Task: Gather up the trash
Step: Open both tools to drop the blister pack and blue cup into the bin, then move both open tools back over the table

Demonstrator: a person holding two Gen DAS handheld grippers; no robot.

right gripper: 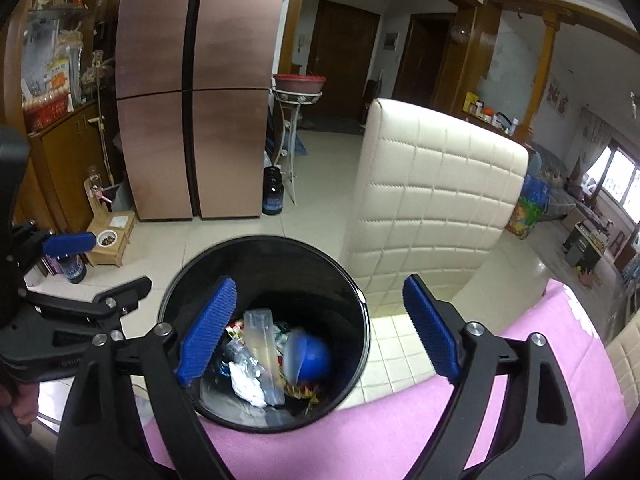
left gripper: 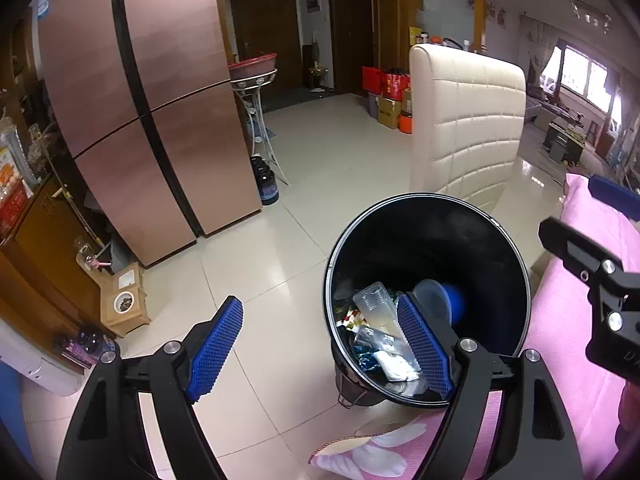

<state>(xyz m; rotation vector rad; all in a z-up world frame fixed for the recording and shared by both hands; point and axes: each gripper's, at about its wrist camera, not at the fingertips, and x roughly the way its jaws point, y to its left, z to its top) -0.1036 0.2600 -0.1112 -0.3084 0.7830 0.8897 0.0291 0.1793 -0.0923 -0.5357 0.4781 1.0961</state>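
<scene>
A black round trash bin (left gripper: 500,248) stands on the tiled floor beside the pink-covered table; it also shows in the right wrist view (right gripper: 192,276). Inside lie a clear plastic tray (right gripper: 262,344), a blue bowl-like lid (right gripper: 314,356), crumpled white paper (right gripper: 246,386) and wrappers. My left gripper (left gripper: 320,348) is open and empty, held above the bin's left rim. My right gripper (right gripper: 320,332) is open and empty, above the bin's mouth. The right gripper also shows at the right edge of the left wrist view (left gripper: 580,256).
A pink cloth covers the table (right gripper: 400,432) under both grippers. A cream padded chair (right gripper: 432,208) stands behind the bin. A copper fridge (right gripper: 192,100), a wooden cabinet (left gripper: 44,240), a pet-food stand (right gripper: 108,240) and dark bottles (left gripper: 266,184) line the left.
</scene>
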